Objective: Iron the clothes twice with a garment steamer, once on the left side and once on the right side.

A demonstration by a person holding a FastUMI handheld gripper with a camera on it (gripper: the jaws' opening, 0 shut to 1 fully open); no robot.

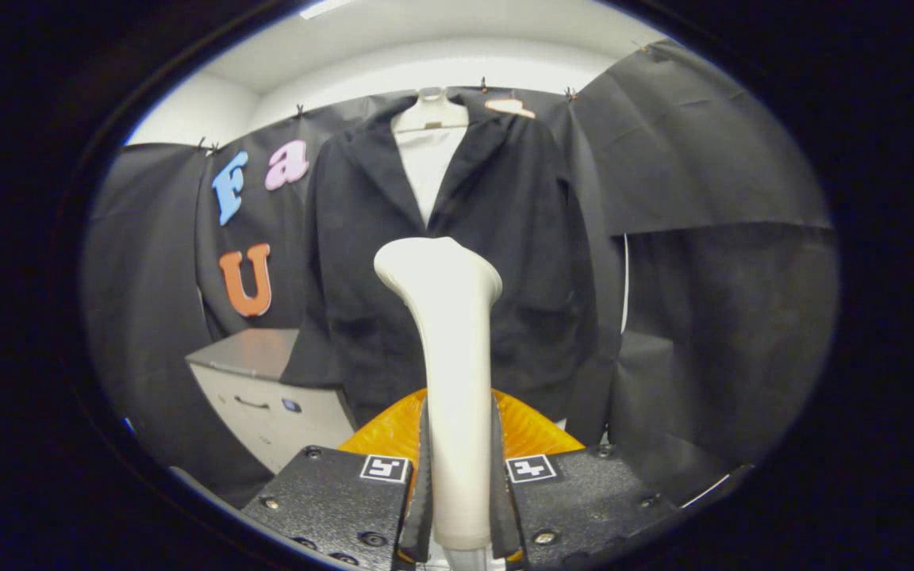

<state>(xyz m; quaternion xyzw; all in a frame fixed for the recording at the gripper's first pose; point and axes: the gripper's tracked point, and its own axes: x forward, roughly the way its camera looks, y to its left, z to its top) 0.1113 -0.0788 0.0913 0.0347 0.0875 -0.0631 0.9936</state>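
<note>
Gripper (457, 476) clamped on steamer (451, 357), both fingers (422, 476) pressing its white handle, head upright w/ flared top pointing at jacket (497, 270). Jacket is black, hung on white form (430, 151) against booth wall, straight ahead beyond steamer. Grey cabinet (266, 388) sits low, left of jacket

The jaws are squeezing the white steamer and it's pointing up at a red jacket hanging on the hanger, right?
Almost. The jacket is black, not red, as the gripper view shows. The rest holds: the gripper has its jaws squeezing the white steamer, which points up toward the jacket hanging on its hanger.
</note>
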